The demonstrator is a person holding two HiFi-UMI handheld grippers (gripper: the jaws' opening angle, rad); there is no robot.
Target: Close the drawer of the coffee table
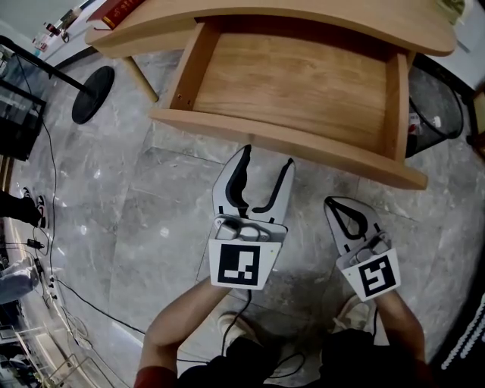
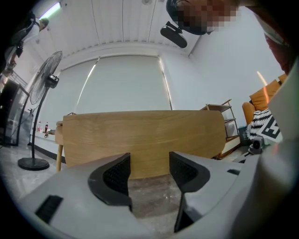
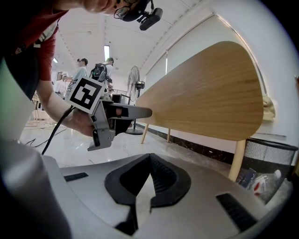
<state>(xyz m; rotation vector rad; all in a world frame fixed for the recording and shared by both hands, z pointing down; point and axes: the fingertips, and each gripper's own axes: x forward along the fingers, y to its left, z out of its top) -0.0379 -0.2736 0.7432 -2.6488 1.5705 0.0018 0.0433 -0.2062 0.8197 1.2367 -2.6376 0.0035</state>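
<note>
Drawer (image 1: 295, 83) pulled out of coffee table (image 1: 303, 17), front just beyond left gripper (image 1: 268, 156), jaws apart and empty, right gripper (image 1: 333, 203) nearer, pinched together.

The drawer (image 1: 295, 83) is pale honey wood with fine straight grain, matching the coffee table (image 1: 318, 19) above it. Below the drawer, the floor (image 1: 151, 212) is grey marble with pale veins. The left gripper (image 1: 268, 154) and right gripper (image 1: 331, 201) are light grey with black jaw linings (their cubes bear black-and-white square markers). Left of the drawer the fan base (image 1: 93, 95) is black, and right of it stands a black mesh bin (image 1: 436, 106).
</note>
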